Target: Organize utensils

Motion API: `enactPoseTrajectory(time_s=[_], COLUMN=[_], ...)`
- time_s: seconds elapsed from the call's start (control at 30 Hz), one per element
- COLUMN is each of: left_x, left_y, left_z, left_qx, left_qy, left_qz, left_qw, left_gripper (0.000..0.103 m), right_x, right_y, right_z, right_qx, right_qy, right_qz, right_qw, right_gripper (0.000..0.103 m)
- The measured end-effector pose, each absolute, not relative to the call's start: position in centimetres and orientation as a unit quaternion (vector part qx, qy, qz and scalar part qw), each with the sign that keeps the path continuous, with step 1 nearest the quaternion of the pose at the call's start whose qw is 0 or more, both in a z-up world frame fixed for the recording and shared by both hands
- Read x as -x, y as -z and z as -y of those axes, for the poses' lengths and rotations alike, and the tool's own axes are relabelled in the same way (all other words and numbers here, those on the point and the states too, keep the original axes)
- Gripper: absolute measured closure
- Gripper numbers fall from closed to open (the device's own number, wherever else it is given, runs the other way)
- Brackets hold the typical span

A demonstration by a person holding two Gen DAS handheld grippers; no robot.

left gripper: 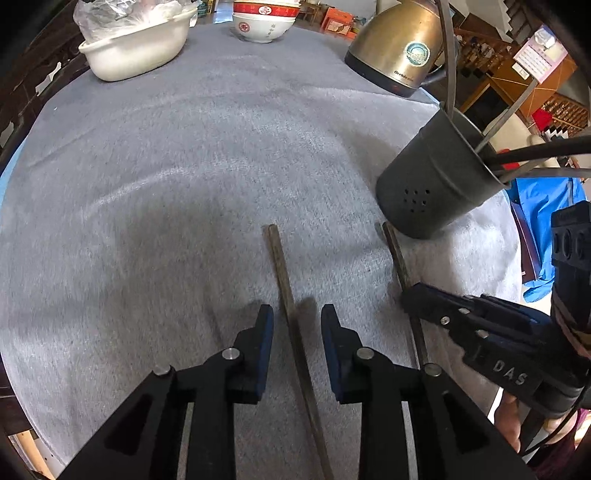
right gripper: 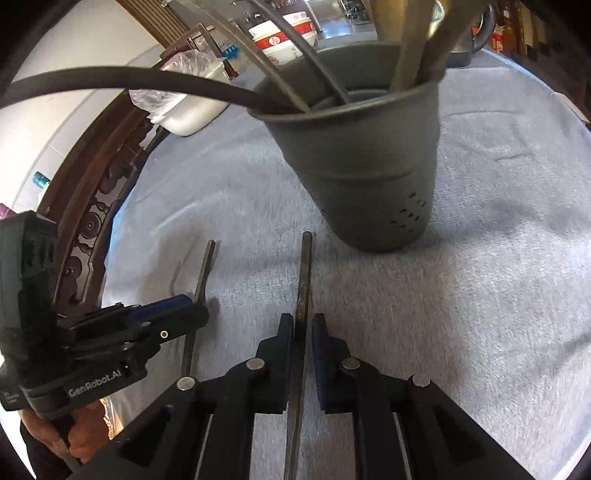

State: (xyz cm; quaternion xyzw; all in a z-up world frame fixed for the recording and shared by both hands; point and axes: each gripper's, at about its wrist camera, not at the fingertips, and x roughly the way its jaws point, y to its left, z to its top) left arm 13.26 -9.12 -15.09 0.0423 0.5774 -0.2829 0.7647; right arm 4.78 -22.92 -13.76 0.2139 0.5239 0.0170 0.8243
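Note:
Two dark chopsticks lie side by side on the grey cloth. My left gripper (left gripper: 297, 317) is open, and the left chopstick (left gripper: 280, 266) runs between its blue pads without touching them. My right gripper (right gripper: 303, 323) is shut on the right chopstick (right gripper: 306, 266), which still rests on the cloth. In the left wrist view the right gripper (left gripper: 410, 295) sits over that chopstick (left gripper: 395, 251). In the right wrist view the left gripper (right gripper: 199, 314) shows beside the other chopstick (right gripper: 205, 269). A dark grey perforated holder (right gripper: 369, 166) (left gripper: 436, 184) stands just beyond the chopstick tips, with several utensils in it.
At the far edge of the cloth (left gripper: 184, 166) stand a white basin (left gripper: 136, 48) with plastic bags, stacked red-and-white bowls (left gripper: 264, 22) and a brass-coloured kettle (left gripper: 399, 48). A carved dark wooden chair back (right gripper: 92, 221) borders the table's left side. The person's hands (right gripper: 85, 435) hold both grippers.

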Motion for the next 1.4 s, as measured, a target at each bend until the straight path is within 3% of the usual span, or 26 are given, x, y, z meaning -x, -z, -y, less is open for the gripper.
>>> enactPoseTrajectory(time_s=[0.33,0.5,0.73,1.4], left_x=[-14.4,-14.9,-14.2,-9.0], left_y=[15.6,15.8,14.7,5.1], left_z=[9.6,9.4,8.2,5.2], left_qx=[-0.033,-0.039,-0.027,-0.025], left_qy=[0.275,0.258,0.253,0.221], left_qz=[-0.586,-0.585,-0.574,-0.457], left_qw=[0.761,0.768,0.779,0.861], left_gripper=[0.078,0.094,0.095,0.097], right_x=[-5.5,-5.7,-4.5,-0.7], right_y=[13.8,13.7,12.5,6.3], right_z=[22.6,22.1,22.4,19.1], right_qx=[-0.187,-0.177,-0.193,-0.147], right_qy=[-0.007,0.0,-0.013,-0.073], right_qz=[-0.513,-0.511,-0.482,-0.403], right_qw=[0.838,0.841,0.855,0.9], right_gripper=[0.093,0.094,0.096,0.096])
